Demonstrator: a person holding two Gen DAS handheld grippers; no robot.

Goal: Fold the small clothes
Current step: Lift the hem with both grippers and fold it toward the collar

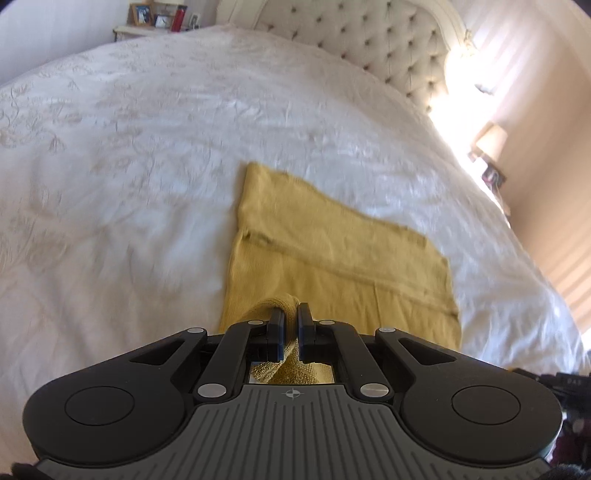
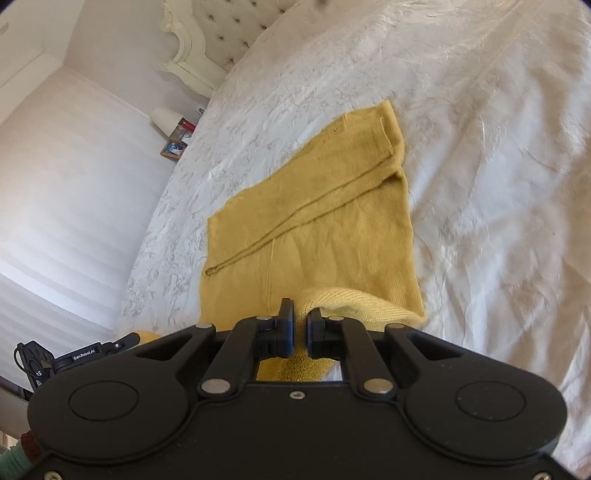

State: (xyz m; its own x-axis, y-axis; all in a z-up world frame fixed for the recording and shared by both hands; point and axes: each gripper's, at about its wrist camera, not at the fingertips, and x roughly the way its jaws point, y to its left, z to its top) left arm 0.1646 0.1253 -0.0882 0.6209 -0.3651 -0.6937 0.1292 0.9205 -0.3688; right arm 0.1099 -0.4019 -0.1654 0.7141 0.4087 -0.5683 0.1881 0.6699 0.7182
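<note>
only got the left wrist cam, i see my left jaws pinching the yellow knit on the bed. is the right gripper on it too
Observer: Yes, the right gripper is shut on the yellow garment, pinching its thick near hem.
Operator: anything over on that side of the bed i cant see
Observer: A white cone-shaped lamp stands beside the bed, on the headboard end.
Operator: can you see my left gripper from there
Observer: Only part of the left gripper, black, at the lower left edge, with yellow fabric next to it.
</note>
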